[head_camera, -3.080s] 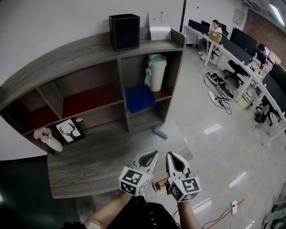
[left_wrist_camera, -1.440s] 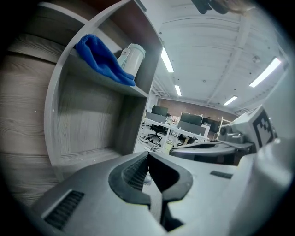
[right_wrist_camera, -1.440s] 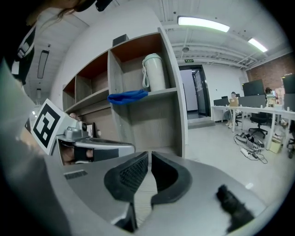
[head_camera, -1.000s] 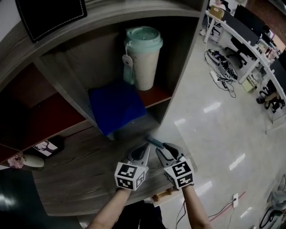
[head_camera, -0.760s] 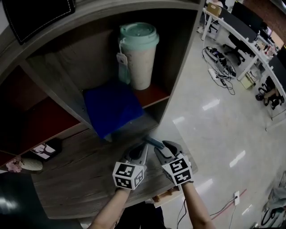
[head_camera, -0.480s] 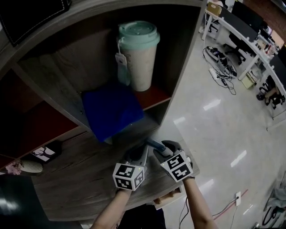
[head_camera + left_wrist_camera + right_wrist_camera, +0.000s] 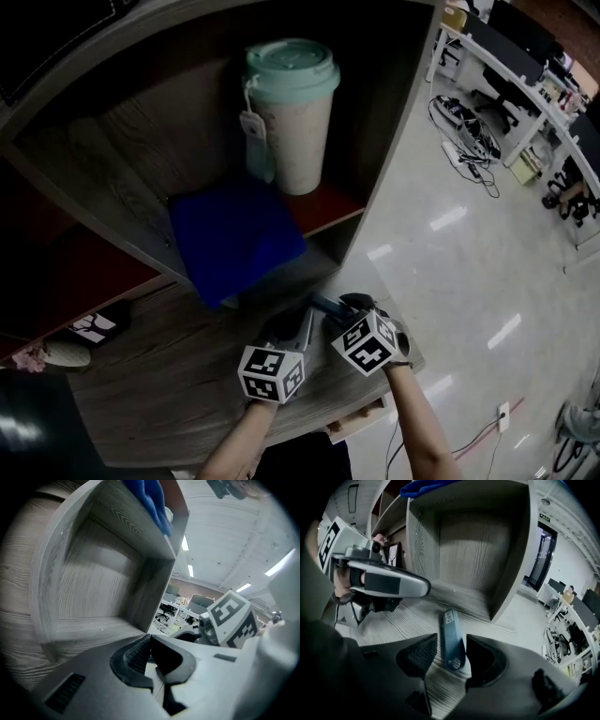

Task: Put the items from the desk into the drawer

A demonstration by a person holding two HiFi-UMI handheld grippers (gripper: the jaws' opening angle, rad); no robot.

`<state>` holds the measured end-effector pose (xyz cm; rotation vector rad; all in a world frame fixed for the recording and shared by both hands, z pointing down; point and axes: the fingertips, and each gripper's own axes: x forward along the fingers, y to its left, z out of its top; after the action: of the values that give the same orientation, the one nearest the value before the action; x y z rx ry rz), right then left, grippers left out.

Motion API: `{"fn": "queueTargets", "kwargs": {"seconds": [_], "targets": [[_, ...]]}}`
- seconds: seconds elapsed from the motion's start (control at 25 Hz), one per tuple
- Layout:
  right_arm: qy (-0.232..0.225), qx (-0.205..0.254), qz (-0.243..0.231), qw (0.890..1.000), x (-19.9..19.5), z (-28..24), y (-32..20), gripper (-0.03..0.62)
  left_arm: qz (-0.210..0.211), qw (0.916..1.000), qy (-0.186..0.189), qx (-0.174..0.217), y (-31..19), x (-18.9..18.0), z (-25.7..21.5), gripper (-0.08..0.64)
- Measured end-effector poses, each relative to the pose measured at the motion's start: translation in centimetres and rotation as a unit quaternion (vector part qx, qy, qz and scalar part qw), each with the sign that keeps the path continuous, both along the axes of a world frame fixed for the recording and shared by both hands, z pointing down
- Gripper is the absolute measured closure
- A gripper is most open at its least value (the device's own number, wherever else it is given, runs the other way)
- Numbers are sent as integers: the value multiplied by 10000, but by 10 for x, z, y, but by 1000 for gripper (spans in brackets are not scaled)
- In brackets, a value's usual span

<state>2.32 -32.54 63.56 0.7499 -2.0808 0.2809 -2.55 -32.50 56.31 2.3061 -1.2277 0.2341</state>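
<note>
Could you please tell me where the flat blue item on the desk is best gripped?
Probably mid-body, across its two long edges, coming down from above. The blue item lies flat on the desk and is slim and elongated, so its narrow width is the easiest span to pinch.

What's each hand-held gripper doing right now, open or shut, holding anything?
Left hand-held gripper: shut, empty.
Right hand-held gripper: open, jaws have just been opening; a slim blue tool lies on the desk between them, not gripped.

Cup [image 7: 289, 112] on shelf [image 7: 328, 202], cloth [image 7: 234, 239] left-front of it; flat tool [image 7: 452, 637] on desk [image 7: 159, 375] below, between fingers [image 7: 417, 656] of right gripper [image 7: 451, 641].
</note>
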Motion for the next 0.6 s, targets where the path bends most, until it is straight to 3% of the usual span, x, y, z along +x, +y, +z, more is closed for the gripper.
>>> {"fn": "queueTargets", "kwargs": {"seconds": [0.2,0.6], "targets": [[-147,-336,69,9993,-3,6,5,441,50,10000,-36,-28,2,-1,0,549],[139,-173,120,9997,-4,4,7,453,111,9998,-122,-65,13,1,1,549]]}}
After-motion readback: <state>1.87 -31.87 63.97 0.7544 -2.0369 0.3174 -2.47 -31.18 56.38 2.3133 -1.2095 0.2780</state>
